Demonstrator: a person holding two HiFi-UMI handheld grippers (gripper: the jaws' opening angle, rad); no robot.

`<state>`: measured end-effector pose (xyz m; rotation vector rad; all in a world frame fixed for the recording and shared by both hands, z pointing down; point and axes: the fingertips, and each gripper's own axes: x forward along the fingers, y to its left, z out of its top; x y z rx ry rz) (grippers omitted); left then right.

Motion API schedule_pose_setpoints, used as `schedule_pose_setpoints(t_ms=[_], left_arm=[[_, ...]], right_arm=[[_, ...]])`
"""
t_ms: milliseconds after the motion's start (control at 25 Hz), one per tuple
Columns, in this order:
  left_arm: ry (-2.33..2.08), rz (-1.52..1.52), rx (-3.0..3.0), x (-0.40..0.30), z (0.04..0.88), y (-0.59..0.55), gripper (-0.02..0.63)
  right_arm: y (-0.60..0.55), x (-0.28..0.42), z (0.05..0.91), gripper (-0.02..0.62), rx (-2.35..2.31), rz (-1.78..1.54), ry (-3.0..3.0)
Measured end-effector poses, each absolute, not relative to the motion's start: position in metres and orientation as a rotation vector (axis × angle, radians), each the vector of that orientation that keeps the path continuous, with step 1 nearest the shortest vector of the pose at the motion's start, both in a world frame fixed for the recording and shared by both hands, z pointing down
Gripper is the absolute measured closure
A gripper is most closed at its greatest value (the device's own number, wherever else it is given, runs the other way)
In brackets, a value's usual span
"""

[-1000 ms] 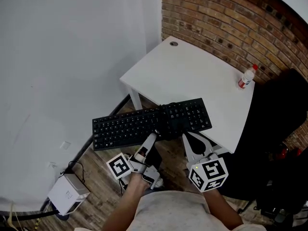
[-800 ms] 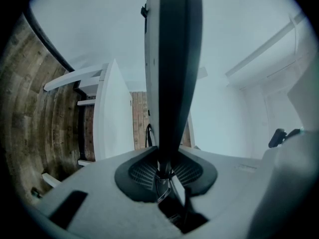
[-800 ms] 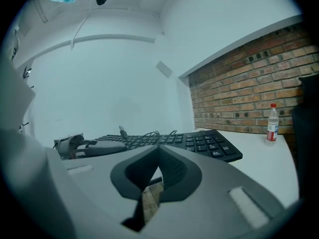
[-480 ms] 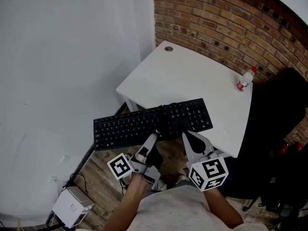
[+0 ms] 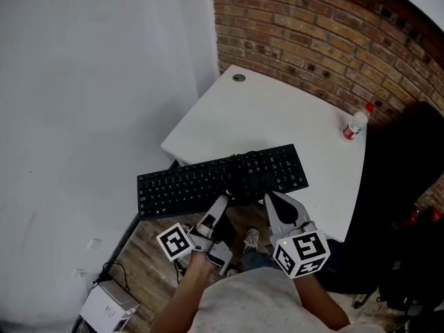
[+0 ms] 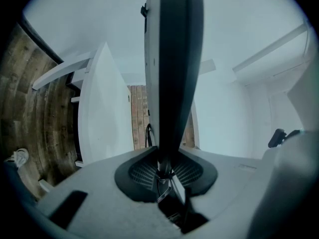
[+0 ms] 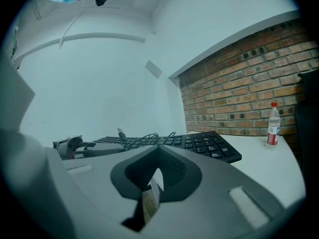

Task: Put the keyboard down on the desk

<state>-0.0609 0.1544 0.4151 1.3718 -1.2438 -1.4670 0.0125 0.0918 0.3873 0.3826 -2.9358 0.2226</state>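
Note:
A black keyboard [image 5: 208,182] hangs level over the near left corner of the white desk [image 5: 277,113], its left half out over the floor. A coiled cable [image 5: 248,179] lies on its keys. My left gripper [image 5: 220,201] is shut on the keyboard's near edge; in the left gripper view the keyboard [image 6: 172,59] rises edge-on from between the jaws of the left gripper [image 6: 164,166]. My right gripper [image 5: 269,198] sits at the near edge just to the right. In the right gripper view the right gripper [image 7: 157,156] looks shut with nothing in it, and the keyboard [image 7: 209,143] lies just beyond.
A small bottle with a red cap [image 5: 356,122] stands at the desk's far right edge, before the brick wall [image 5: 326,33]. A black chair [image 5: 402,186] is to the right. A white box [image 5: 107,309] sits on the wooden floor at lower left.
The keyboard and both grippers have come further in over the desk's corner. Both grippers stand as they did.

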Motion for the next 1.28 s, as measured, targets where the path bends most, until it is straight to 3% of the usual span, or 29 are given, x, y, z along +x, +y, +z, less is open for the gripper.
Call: schedule_pose_setpoints(t_ms=[480, 1280], left_arm=[[-1.181, -1.371, 1.400, -0.093, 0.424, 0.047, 0.528], [-1.014, -1.116, 1.452, -0.076, 0.460, -0.099, 0.526]], right_arm=[[-0.007, -0.018, 0.393, 0.586, 0.481, 0.274, -2.918], [-0.141, -0.004, 0.422, 0.586, 0.738, 0.438, -2.831]])
